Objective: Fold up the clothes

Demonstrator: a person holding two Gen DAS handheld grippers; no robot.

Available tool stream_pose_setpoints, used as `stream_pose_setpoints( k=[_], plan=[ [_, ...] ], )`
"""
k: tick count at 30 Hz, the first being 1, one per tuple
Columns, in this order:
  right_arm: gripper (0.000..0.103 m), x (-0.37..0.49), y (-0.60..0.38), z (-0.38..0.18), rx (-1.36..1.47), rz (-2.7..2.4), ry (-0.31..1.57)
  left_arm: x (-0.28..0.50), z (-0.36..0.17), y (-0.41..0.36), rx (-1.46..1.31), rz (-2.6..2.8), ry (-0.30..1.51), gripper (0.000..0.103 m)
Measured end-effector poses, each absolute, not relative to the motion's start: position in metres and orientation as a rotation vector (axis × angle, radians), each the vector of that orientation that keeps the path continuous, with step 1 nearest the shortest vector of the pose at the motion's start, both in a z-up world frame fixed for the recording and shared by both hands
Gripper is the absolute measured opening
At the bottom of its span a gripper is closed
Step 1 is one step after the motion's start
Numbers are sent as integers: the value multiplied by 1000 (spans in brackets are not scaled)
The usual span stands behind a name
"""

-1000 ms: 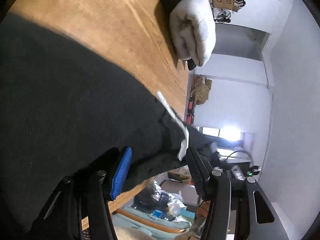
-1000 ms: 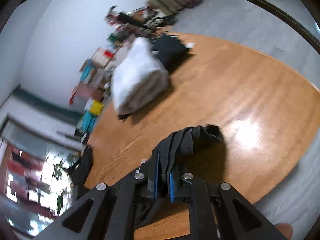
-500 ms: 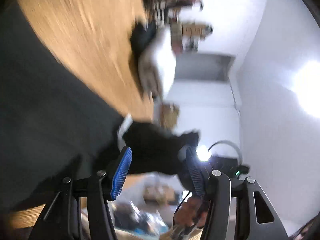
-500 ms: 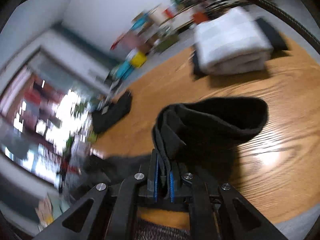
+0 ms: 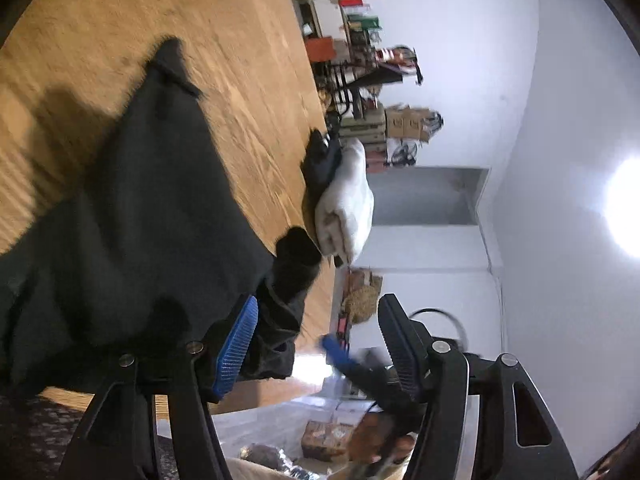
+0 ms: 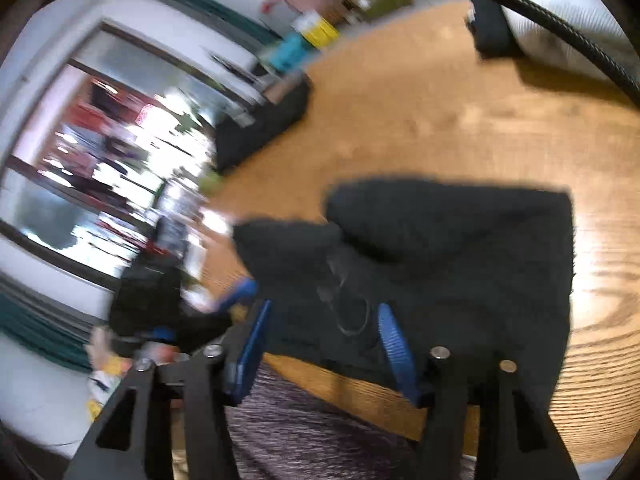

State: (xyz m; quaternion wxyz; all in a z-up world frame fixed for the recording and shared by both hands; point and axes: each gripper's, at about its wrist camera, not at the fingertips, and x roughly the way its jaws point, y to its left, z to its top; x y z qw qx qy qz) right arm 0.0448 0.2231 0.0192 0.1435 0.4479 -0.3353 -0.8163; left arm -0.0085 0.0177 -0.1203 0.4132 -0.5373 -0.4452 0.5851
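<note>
A black garment lies folded on the wooden table near its front edge. My left gripper is at the garment's near corner with its jaws opening. The cloth rests against the left blue pad and the other pad stands clear of it. In the right wrist view the same garment spreads flat under my right gripper. Its jaws are opening, with cloth below and between the blue pads but not pinched. A blue finger of the left gripper shows at the left.
A folded white towel stack sits on a dark folded piece at the table's far side. Another black garment lies at the far left edge. Shelves and boxes stand beyond. Mottled dark fabric shows below the table's front edge.
My right gripper has let go of the bunched black cloth, which now lies flat on the table. Both grippers have swung sideways, and the left jaws stand a little wider.
</note>
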Motion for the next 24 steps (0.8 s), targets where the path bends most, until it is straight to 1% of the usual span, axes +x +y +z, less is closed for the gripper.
stream_pose_setpoints(
  k=[3, 4, 8, 11, 13, 14, 15, 17, 19, 20, 21, 23, 24],
  plan=[
    [71, 60, 251, 40, 1181, -2477, -970, -6, -107, 51, -1331, 1431, -1049, 64],
    [71, 62, 260, 40, 1195, -2528, -965, -4, -103, 62, -1321, 1413, -1026, 64],
    [68, 57, 284, 5, 1383, -2501, -1090, -2, -100, 111, -1344, 1370, -910, 64],
    [65, 59, 280, -27, 1469, -2421, -1122, -3, -110, 147, -1433, 1393, -824, 64],
    [63, 61, 277, -45, 1546, -2376, -1132, 3, -119, 151, -1541, 1439, -739, 64],
    [58, 65, 278, -53, 1595, -2366, -1125, 7, -123, 149, -1604, 1462, -688, 64],
    [48, 74, 285, -59, 1617, -2370, -1107, 11, -127, 148, -1660, 1481, -641, 64],
    [45, 82, 291, -56, 1640, -2401, -1056, 14, -133, 148, -1713, 1484, -611, 64],
    [45, 83, 299, -49, 1676, -2424, -1027, 16, -133, 145, -1723, 1440, -642, 64],
    [49, 84, 302, -44, 1690, -2443, -1003, 16, -129, 143, -1705, 1427, -665, 64],
    [49, 83, 306, -39, 1688, -2463, -984, 15, -122, 141, -1680, 1442, -676, 64],
    [51, 76, 311, -23, 1557, -2497, -990, 11, -110, 139, -1634, 1483, -691, 64],
    [52, 70, 313, -19, 1506, -2509, -1006, 8, -106, 137, -1645, 1572, -651, 64]
  ],
)
